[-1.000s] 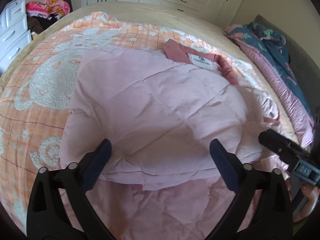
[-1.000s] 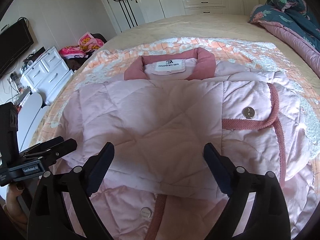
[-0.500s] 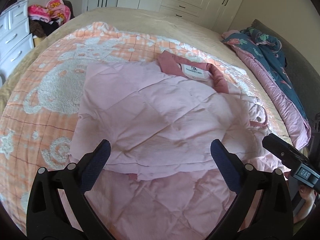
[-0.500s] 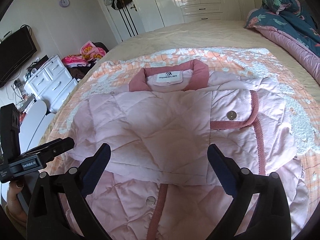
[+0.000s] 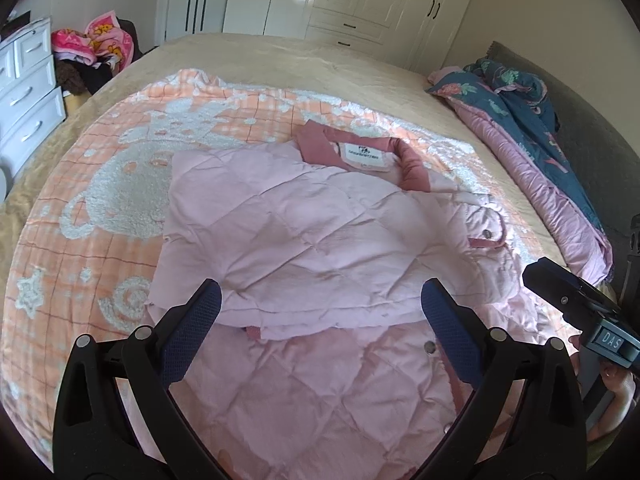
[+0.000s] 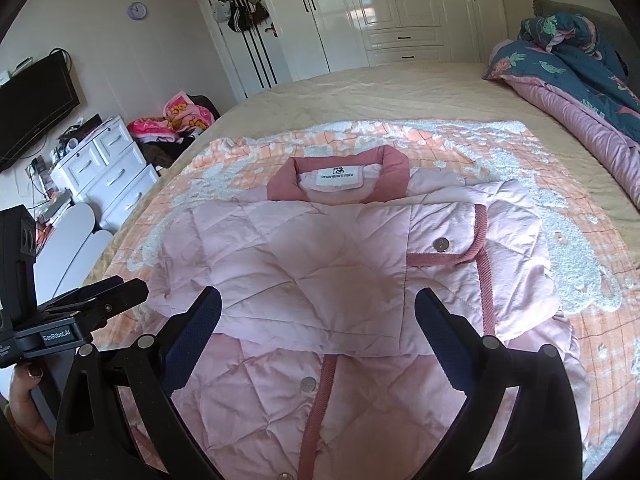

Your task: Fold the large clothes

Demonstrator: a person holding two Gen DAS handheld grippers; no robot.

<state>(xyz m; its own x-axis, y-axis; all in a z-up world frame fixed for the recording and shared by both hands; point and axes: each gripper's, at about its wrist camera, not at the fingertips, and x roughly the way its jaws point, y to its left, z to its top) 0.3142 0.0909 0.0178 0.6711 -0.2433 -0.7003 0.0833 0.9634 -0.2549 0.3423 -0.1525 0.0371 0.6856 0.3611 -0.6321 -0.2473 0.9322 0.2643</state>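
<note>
Both our grippers hang over the pink quilted jacket (image 6: 320, 272), which lies partly folded on the orange blanket (image 6: 560, 184) on the bed, collar away from us. Our left gripper (image 5: 320, 312) and right gripper (image 6: 316, 312) each stand wide apart, holding nothing. Only the right view shows the television (image 6: 36, 104) and wall clock (image 6: 137, 11); only the left shows our right hand (image 5: 622, 384).
</note>
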